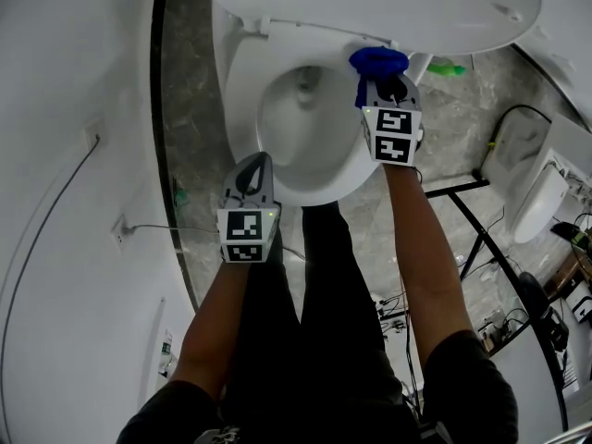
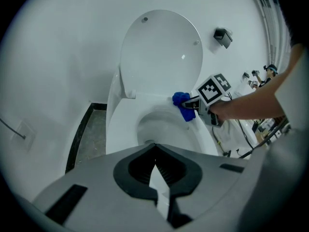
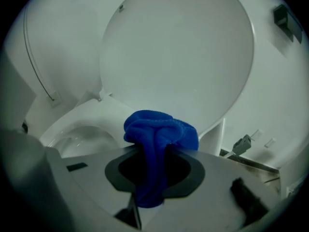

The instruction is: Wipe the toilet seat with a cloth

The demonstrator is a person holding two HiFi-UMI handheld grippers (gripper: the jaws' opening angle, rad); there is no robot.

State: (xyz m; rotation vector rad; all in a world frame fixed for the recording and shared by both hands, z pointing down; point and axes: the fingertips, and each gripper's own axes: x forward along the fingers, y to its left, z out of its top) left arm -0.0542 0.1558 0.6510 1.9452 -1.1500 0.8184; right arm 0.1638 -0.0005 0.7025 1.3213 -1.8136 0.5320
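Note:
A white toilet stands with its lid [image 1: 370, 7] raised and its seat [image 1: 242, 72] ringing the bowl. My right gripper [image 1: 387, 80] is shut on a bunched blue cloth [image 1: 377, 61], which rests at the seat's far right part near the hinge. The right gripper view shows the cloth [image 3: 159, 132] bulging out between the jaws, with the lid [image 3: 178, 52] behind it. My left gripper [image 1: 260, 161] hovers over the seat's near left rim, jaws shut and empty. In the left gripper view the cloth [image 2: 182, 103] and the right gripper [image 2: 193, 102] lie across the bowl.
A grey marble floor [image 1: 190, 118] runs left of the toilet beside a white wall with a cable [image 1: 55, 202]. A green object [image 1: 446, 67] lies right of the bowl. Black stand legs [image 1: 481, 239], cables and white gear crowd the right side. The person's legs stand below the bowl.

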